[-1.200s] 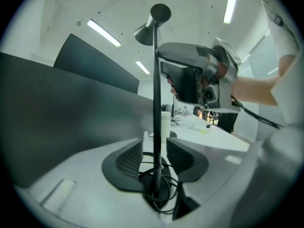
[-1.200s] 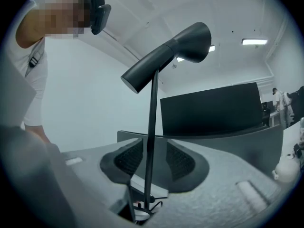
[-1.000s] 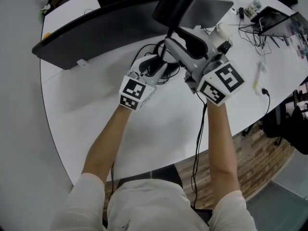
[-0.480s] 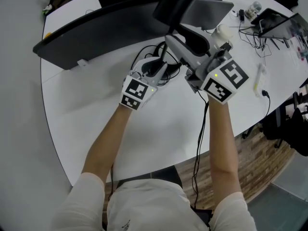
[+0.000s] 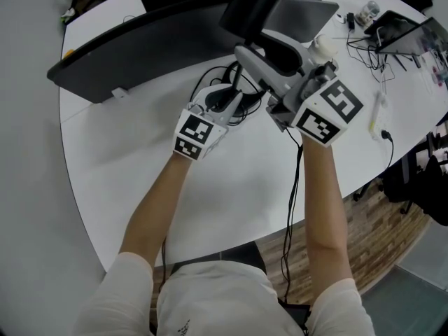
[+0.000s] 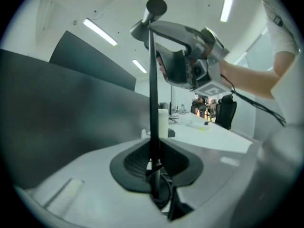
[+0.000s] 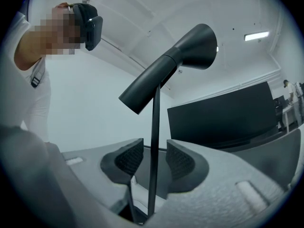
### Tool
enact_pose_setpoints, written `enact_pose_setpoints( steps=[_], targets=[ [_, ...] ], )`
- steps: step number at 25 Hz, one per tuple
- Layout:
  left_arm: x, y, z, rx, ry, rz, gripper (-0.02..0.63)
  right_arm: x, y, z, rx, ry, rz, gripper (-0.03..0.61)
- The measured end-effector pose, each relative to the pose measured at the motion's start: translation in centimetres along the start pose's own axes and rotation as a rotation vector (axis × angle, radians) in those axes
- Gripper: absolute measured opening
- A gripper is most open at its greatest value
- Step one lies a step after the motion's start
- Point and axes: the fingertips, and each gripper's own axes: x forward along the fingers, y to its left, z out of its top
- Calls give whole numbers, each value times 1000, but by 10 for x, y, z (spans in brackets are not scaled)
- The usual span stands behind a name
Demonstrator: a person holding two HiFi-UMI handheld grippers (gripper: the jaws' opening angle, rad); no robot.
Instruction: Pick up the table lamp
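The table lamp is black, with a thin upright stem [image 6: 153, 103] and a tube-shaped head [image 7: 166, 70] that fills the top of the head view [image 5: 255, 5]. My left gripper [image 6: 153, 163] sits low on the stem near the coiled black cord [image 5: 227, 100]. Its jaws are closing and the dark pads meet around the stem. My right gripper [image 7: 154, 163] is higher up, just under the head. Its ribbed pads [image 7: 130, 160] stand on either side of the stem with a gap on each side. In the head view the left gripper [image 5: 222, 98] and right gripper [image 5: 246, 56] are close together.
A long black panel [image 5: 140, 44] stands behind the lamp on the white table [image 5: 140, 173]. A grey laptop [image 5: 301, 16], a white bottle [image 5: 322, 47], a tablet [image 5: 399, 26] and loose cables [image 5: 371, 47] lie at the right. A cord [image 5: 290, 187] hangs over the near edge.
The right gripper has edged slightly up and to the right around the stem. The left hand has stayed where it was.
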Motion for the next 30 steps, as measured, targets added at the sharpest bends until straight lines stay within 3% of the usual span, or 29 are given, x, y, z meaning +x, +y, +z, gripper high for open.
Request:
enact_pose_setpoints(
  steps=[4,7,30],
  targets=[
    [1,0,0,-3,2,-4,49,5,2,3,13,-15,22,141],
    [1,-1,0,-1,4,-10,49,6,0,4,12,-16,14,54],
    [-8,-11,21,-18,0,-6,46,-5,5,28,22,-24,13,46]
  ],
)
